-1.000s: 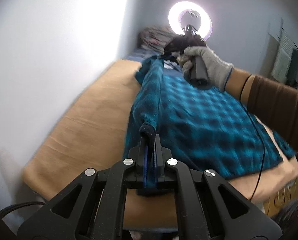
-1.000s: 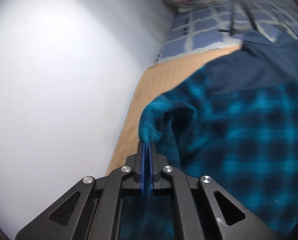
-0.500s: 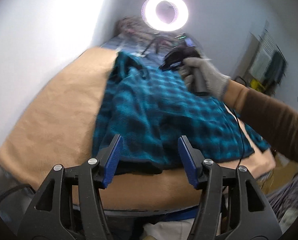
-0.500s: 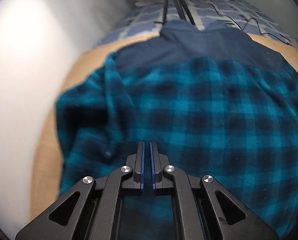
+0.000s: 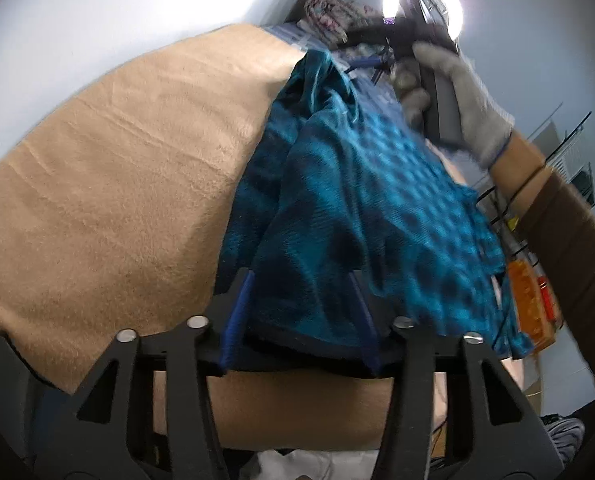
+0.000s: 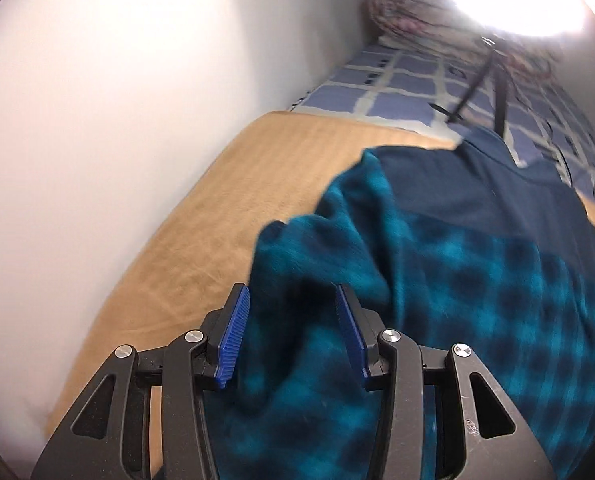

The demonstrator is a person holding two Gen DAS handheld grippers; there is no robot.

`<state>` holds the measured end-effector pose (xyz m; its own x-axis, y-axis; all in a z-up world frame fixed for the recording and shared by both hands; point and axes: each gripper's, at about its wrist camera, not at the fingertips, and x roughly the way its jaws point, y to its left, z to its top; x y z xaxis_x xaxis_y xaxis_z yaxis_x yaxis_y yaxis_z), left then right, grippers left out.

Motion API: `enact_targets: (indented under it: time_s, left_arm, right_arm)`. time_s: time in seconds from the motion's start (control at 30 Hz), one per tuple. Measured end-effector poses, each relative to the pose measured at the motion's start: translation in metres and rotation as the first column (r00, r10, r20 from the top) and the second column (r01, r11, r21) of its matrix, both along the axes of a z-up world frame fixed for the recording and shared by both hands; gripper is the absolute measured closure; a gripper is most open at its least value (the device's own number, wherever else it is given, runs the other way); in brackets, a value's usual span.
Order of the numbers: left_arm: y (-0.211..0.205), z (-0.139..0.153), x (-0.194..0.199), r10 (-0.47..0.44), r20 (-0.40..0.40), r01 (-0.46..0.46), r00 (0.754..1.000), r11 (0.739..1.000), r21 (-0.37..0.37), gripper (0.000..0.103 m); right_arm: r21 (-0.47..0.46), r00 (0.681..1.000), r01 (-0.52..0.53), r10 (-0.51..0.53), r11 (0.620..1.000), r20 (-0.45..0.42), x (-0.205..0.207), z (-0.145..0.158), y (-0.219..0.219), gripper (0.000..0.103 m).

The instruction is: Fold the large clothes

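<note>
No readable text, labels, brands or numbers anywhere, honestly. Way too blurry in both wrist views to make out any lettering at all.

We see the teal-and-black checked garment (image 6: 477, 280) as soft, fuzzy fleece, matt, with a smoother plain navy cloth panel at its far end. Under it, the tan blanket (image 5: 109, 184) on the bed looks like short-napped, velvety cloth with faint creases. The left claw (image 5: 301, 312) and right claw (image 6: 291, 328) are matt black plastic with shiny metal screw heads and ribbed blue rubbery pads. The grey knitted glove (image 5: 469, 96) looks coarse.
</note>
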<state>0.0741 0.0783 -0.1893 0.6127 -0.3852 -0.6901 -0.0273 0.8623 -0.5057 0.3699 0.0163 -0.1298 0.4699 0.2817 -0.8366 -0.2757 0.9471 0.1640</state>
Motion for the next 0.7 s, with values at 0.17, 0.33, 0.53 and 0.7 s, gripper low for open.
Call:
enact_targets:
  time_s: [0.17, 0.33, 0.53, 0.7]
  left_arm:
    - [0.002, -0.014, 0.003, 0.009, -0.044, -0.009, 0.999, 1.000, 0.000, 0.095]
    - [-0.005, -0.009, 0.000, 0.010, -0.032, -0.008, 0.999, 0.998, 0.063, 0.102]
    - [0.011, 0.002, -0.017, 0.061, -0.006, -0.061, 0.998, 0.997, 0.054, 0.103]
    - [0.018, -0.008, -0.017, 0.104, -0.039, -0.101, 0.994, 0.992, 0.081, 0.103]
  right_arm:
    - [-0.099, 0.999, -0.034, 0.033, 0.995, -0.012, 0.017, -0.012, 0.030, 0.060]
    - [-0.211, 0.998, -0.053, 0.047, 0.976, -0.030, 0.020, -0.023, 0.048, 0.099]
    - [-0.225, 0.998, -0.058, 0.063, 0.973, 0.015, 0.032, -0.015, 0.052, 0.100]
    - [-0.114, 1.000, -0.009, 0.010, 0.993, 0.011, 0.055, -0.014, 0.047, 0.100]
